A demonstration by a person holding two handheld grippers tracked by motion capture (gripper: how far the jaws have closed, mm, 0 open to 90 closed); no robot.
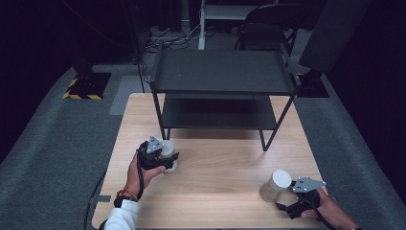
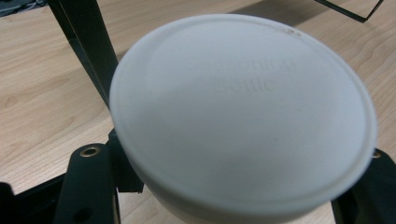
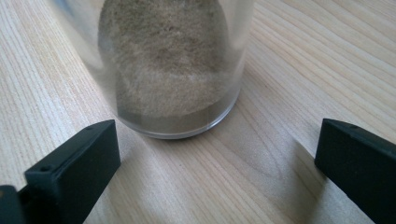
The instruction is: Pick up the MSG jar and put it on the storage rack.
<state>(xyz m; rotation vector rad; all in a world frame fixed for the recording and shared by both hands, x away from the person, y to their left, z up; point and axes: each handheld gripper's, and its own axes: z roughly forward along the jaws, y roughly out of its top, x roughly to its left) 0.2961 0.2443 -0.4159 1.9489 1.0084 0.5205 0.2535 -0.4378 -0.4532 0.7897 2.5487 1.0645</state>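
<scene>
High view, left to right: left claw closed around a white-lidded jar, upright on the wooden bench just in front of the black shelf rack's near-left leg. In the left gripper view, white lid close beneath the camera, black jaws flanking the body under it, faint raised lettering too blurred to read. Grip apparently made; the lift judged the step in hand, long axis vertical, rack leg just behind and liable to be knocked on a careless rise.

Further right, a second jar standing near the bench's front right corner, also upright and white-lidded. Right claw low on the bench just in front of it, jaws spread wide and touching nothing. In the right gripper view, clear jar part-filled with tan powder, straight ahead and slightly left of the midline between the two black pads. Short forward push needed before any close. Right hand plainly the nearer to this jar, left hand well apart.

Surface: pale wood grain, bare apart from jars and rack. Room: dark, grey carpet, yellow-and-black hazard tape on a stand base at left, cables and a chair beyond.
</scene>
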